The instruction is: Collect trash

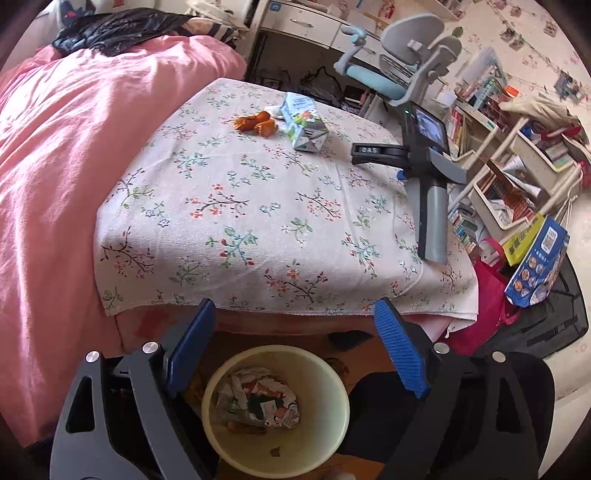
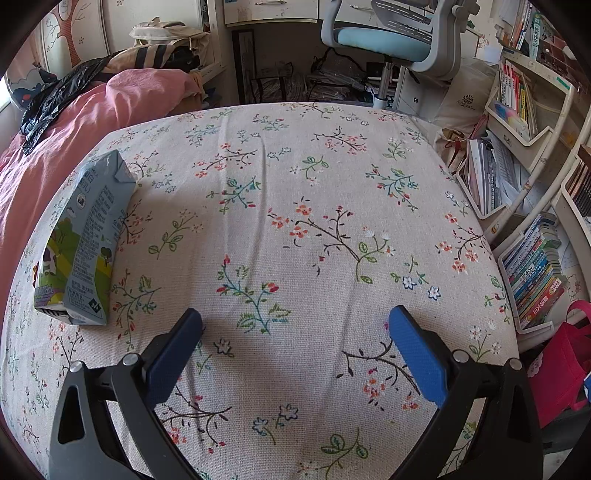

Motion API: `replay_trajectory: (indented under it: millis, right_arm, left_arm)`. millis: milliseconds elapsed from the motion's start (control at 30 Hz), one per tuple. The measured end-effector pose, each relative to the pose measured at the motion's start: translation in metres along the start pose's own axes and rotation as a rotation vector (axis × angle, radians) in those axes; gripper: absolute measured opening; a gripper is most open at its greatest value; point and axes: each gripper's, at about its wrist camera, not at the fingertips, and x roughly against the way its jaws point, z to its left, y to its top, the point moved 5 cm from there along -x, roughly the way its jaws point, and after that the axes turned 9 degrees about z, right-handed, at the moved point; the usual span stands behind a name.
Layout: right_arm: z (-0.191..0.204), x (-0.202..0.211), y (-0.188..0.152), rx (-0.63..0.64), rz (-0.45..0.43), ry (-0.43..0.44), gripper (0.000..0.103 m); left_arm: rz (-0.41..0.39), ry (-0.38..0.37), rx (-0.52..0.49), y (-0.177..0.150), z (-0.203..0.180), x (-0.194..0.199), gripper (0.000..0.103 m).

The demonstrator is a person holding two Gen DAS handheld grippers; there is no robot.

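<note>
A pale yellow bin (image 1: 332, 435) stands on the floor below the bed edge, with crumpled wrappers (image 1: 258, 402) inside. My left gripper (image 1: 295, 314) is open and empty above the bin. On the floral cloth (image 1: 240, 221) lie a milk carton (image 1: 303, 123), orange peel (image 1: 256, 122) and a white scrap behind them. My right gripper (image 1: 364, 151) is seen at the cloth's right side. In the right wrist view it (image 2: 295, 325) is open and empty over the cloth (image 2: 295, 221), with the carton (image 2: 85, 240) to its left.
A pink duvet (image 1: 55, 166) with a black bag (image 1: 110, 29) covers the bed to the left. A desk chair (image 1: 399, 62) stands beyond the bed. Bookshelves (image 2: 535, 184) and a red bag (image 1: 484, 321) crowd the right side.
</note>
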Motion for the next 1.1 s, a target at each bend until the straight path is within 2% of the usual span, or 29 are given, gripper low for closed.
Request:
replay_trajectory:
  millis: [500, 833, 1100]
  right_arm:
    - [0.000, 0.000, 0.000, 0.000, 0.000, 0.000, 0.096]
    - [0.001, 0.000, -0.001, 0.000, -0.001, 0.000, 0.096]
    - [0.000, 0.000, 0.000, 0.000, -0.001, 0.000, 0.096]
  left_arm:
    - [-0.030, 0.078, -0.027, -0.001, 0.001, 0.002, 0.085]
    - [-0.106, 0.170, -0.045, 0.005, 0.007, 0.012, 0.086]
    - [-0.114, 0.190, -0.032, 0.009, 0.015, 0.013, 0.087]
